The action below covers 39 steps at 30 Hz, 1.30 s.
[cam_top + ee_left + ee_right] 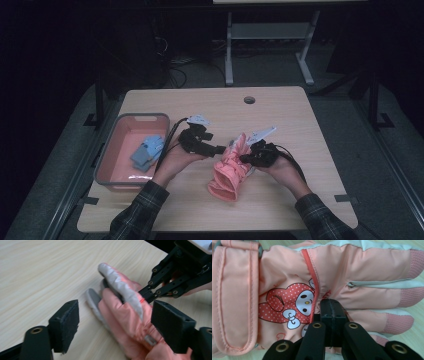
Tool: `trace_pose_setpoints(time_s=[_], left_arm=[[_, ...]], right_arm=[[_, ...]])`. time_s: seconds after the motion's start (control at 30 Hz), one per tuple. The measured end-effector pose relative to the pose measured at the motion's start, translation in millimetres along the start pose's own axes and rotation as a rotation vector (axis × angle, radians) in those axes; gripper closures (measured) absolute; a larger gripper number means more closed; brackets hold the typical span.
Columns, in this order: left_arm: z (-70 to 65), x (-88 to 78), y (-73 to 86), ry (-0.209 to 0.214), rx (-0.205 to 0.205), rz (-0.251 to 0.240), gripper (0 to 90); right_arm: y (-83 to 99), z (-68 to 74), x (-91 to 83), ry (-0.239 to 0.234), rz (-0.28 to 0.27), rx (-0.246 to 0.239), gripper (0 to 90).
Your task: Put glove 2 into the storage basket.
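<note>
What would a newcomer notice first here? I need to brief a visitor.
The pink glove at the table's middle, with a cartoon print on its back, pinched by the shut right gripper. The left gripper stands open beside it; a blue glove lies in the tray at left.

A pale wood-grain worktop (pixel 210 107) with rounded corners carries everything here. A round cable hole (pixel 249 100) sits near its far edge, at the middle. On the left part of the worktop stands a grey-rimmed tray (pixel 106 159) with a pinkish floor, running close along the left edge. Right of the tray and well apart from it, near the middle, a salmon-pink glove (pixel 227 172) with grey finger sides lies with its cuff toward the near edge. Dark floor (pixel 350 120) surrounds the worktop.
</note>
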State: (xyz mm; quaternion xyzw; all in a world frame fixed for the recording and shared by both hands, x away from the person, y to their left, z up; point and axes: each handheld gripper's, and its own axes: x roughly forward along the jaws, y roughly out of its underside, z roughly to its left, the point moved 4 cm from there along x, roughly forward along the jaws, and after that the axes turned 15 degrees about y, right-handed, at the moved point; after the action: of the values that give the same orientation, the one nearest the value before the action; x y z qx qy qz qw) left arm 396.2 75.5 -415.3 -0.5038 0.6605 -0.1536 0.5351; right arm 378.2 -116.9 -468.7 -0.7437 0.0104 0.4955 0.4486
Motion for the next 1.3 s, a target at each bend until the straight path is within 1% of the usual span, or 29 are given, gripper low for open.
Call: trace_pose_setpoints(time_s=[0.07,0.1,0.13,0.2,0.27,0.33,0.4,0.43,0.47,0.57,0.6,0.67,0.73,0.77,0.8,0.87,0.93,0.97,1.0,1.13,1.23,1.3], left_arm=[[0.7,8.7,-0.2,0.013,0.002,0.022,19.7],[1.4,14.8,0.1,0.020,0.006,0.045,19.3],[1.8,19.7,0.7,0.022,0.010,0.057,18.9],[2.1,27.4,2.0,0.037,0.005,0.071,17.4],[2.7,34.3,3.4,0.050,-0.011,0.070,17.2],[3.9,40.9,6.0,0.053,-0.019,0.089,17.2],[5.1,46.7,9.7,0.057,-0.021,0.125,17.2],[5.6,50.5,12.5,0.061,-0.030,0.140,17.2],[6.1,53.0,14.5,0.066,-0.037,0.144,17.2],[9.9,58.8,20.6,0.081,-0.075,0.163,14.7],[10.6,60.9,22.3,0.092,-0.093,0.161,13.8],[13.8,65.4,27.4,0.117,-0.123,0.173,12.9],[15.9,67.4,29.6,0.137,-0.135,0.173,12.7],[16.4,68.3,30.0,0.145,-0.140,0.168,12.7],[16.8,68.1,30.3,0.148,-0.140,0.175,12.6],[18.4,69.9,32.0,0.162,-0.148,0.167,12.5],[20.4,70.8,34.1,0.180,-0.168,0.162,12.4],[21.3,71.3,35.2,0.195,-0.190,0.161,12.4],[22.8,71.3,36.0,0.204,-0.189,0.157,12.5],[21.4,71.8,35.9,0.202,-0.195,0.155,12.5],[20.0,73.2,35.1,0.217,-0.201,0.158,12.5],[19.5,74.2,35.0,0.227,-0.205,0.150,12.7]], right_arm=[[0.2,-0.2,0.2,-0.007,0.002,0.004,90.0],[0.3,-0.2,0.2,-0.008,0.001,0.004,90.0],[0.6,-0.3,0.3,-0.009,0.000,0.005,90.0],[1.0,-0.3,0.5,-0.007,-0.002,0.004,90.0],[1.4,0.2,0.8,-0.006,0.000,0.004,90.0],[1.7,0.4,1.0,-0.005,0.000,0.001,90.0],[1.9,1.0,1.2,-0.006,-0.001,0.002,90.0],[2.0,1.0,1.0,-0.006,0.002,-0.001,90.0],[2.2,1.4,1.3,-0.005,0.001,-0.004,90.0],[2.9,1.9,1.3,-0.002,0.001,-0.007,90.0],[3.3,2.1,1.2,-0.002,0.001,-0.008,90.0],[3.9,2.6,1.1,-0.002,0.003,-0.008,90.0],[4.6,3.3,1.6,-0.003,0.001,-0.006,90.0],[5.1,3.1,1.5,-0.002,0.001,-0.008,90.0],[5.3,3.0,1.7,-0.004,-0.002,-0.006,90.0],[5.7,2.7,2.0,-0.006,-0.004,-0.007,90.0],[6.0,2.9,1.9,-0.008,0.000,-0.005,90.0],[6.1,3.3,2.4,-0.009,-0.005,-0.002,90.0],[6.1,3.5,2.3,-0.010,-0.004,-0.001,90.0],[6.4,3.0,2.4,-0.012,-0.002,-0.001,90.0],[6.5,3.0,2.4,-0.015,-0.001,0.000,90.0],[6.7,2.9,2.4,-0.017,-0.002,0.000,90.0]])
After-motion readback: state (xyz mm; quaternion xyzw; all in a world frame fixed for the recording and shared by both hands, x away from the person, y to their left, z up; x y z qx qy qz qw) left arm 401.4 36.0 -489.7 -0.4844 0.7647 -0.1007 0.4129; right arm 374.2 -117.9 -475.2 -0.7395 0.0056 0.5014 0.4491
